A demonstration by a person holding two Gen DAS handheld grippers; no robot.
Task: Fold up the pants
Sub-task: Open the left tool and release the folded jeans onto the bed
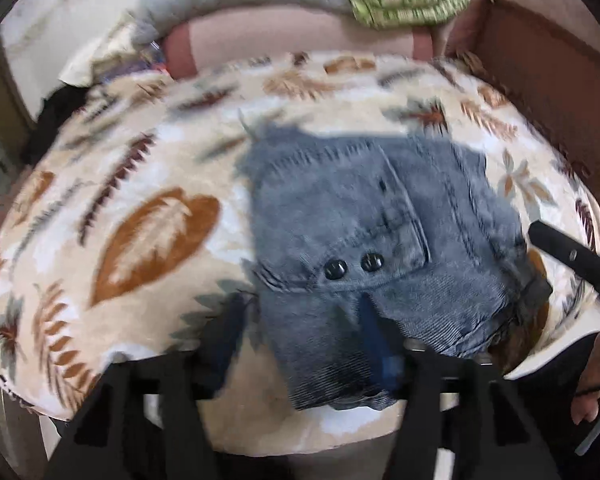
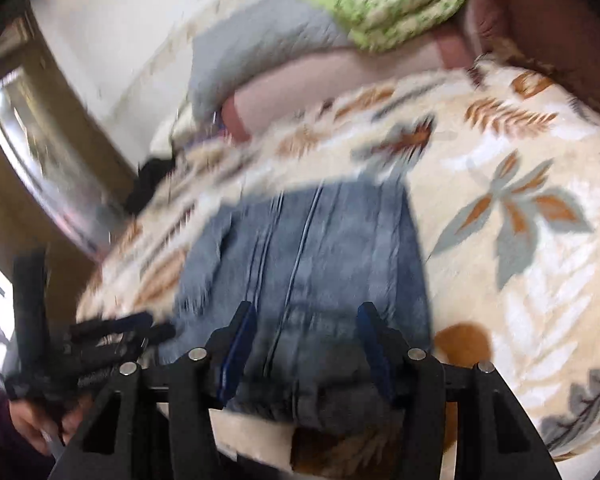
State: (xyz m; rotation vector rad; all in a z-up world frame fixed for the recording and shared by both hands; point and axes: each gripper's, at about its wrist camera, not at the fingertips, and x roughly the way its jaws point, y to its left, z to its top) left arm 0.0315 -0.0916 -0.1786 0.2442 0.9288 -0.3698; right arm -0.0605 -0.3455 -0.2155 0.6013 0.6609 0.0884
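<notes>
Pants [image 1: 364, 240] [image 2: 308, 256]: faded blue-grey denim, folded into a compact rectangular bundle. Flap pocket with two dark buttons faces up. Stitched seams run near to far. Lies flat, near edge slightly rumpled.

The left gripper [image 1: 300, 332] points forward and down, its two blue-padded fingers [image 1: 374, 332] spread wide apart. The right gripper [image 2: 306, 340] sits low with its jaws also parted, blue pads facing each other. A bare hand [image 2: 32, 426] grips the left tool's handle, seen from the right wrist camera.
</notes>
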